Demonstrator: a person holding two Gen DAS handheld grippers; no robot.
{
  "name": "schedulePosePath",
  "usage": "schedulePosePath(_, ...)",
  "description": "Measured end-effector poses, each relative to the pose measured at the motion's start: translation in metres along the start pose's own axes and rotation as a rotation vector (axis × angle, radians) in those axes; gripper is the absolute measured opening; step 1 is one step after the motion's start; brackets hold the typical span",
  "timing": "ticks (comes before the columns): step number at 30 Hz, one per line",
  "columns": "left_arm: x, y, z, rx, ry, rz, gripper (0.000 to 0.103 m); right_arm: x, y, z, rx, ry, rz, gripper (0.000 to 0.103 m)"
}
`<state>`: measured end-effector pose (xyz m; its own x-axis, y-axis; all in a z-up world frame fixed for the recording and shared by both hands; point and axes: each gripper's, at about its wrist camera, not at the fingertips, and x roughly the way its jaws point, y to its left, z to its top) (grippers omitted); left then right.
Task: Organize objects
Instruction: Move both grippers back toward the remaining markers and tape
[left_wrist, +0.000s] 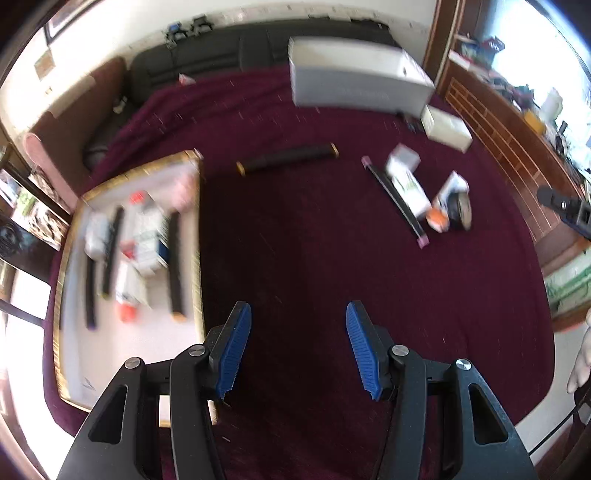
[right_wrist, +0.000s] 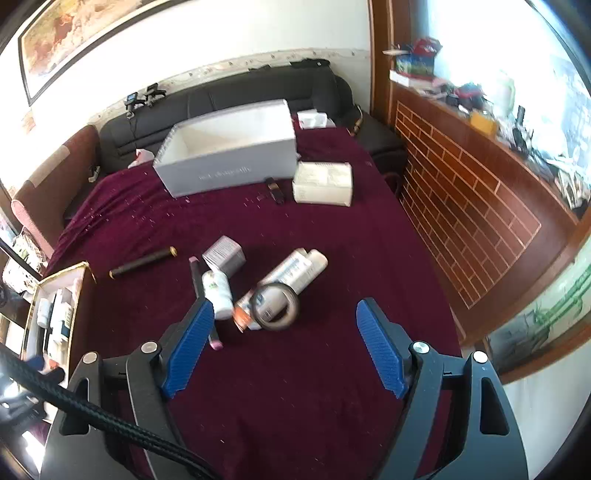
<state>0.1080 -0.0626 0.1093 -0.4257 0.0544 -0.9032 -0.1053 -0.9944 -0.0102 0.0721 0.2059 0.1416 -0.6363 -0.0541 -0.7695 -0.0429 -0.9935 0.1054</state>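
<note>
A gold-rimmed tray (left_wrist: 201, 236) lies at the left on the maroon cloth and holds several tubes, boxes and black sticks. It also shows at the left edge of the right wrist view (right_wrist: 75, 291). A black tube with gold ends (left_wrist: 288, 158) (right_wrist: 142, 263) lies alone mid-cloth. A heap lies to the right: a small box (right_wrist: 224, 254), a white bottle (right_wrist: 218, 293), a long tube (right_wrist: 291, 273), a tape roll (right_wrist: 275, 302) (left_wrist: 461, 211) and a black stick with pink ends (left_wrist: 395, 199). My left gripper (left_wrist: 298, 347) is open and empty beside the tray. My right gripper (right_wrist: 284, 347) is open and empty, just short of the heap.
A large open white box (right_wrist: 236, 162) (left_wrist: 354, 85) stands at the far side of the cloth, with a smaller white box (right_wrist: 322, 182) (left_wrist: 448, 129) beside it. A black sofa (right_wrist: 229, 96) runs behind. A wooden lattice wall (right_wrist: 461, 206) is at the right.
</note>
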Motion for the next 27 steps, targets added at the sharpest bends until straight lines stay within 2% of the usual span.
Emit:
schedulePosePath(3,0.006,-0.017,-0.012,0.018,0.033,-0.021,0.048,0.001,-0.007,-0.009,0.012,0.021,0.003,0.08)
schedulePosePath(9,-0.003,-0.047,-0.022,0.087,0.02,-0.053,0.048,-0.004,-0.007,-0.013,0.005,0.031,0.023,0.08)
schedulePosePath(27,-0.012,-0.059,-0.026,0.091,0.013,-0.048,0.048,-0.022,0.012,-0.015,-0.049,0.013,0.088,0.08)
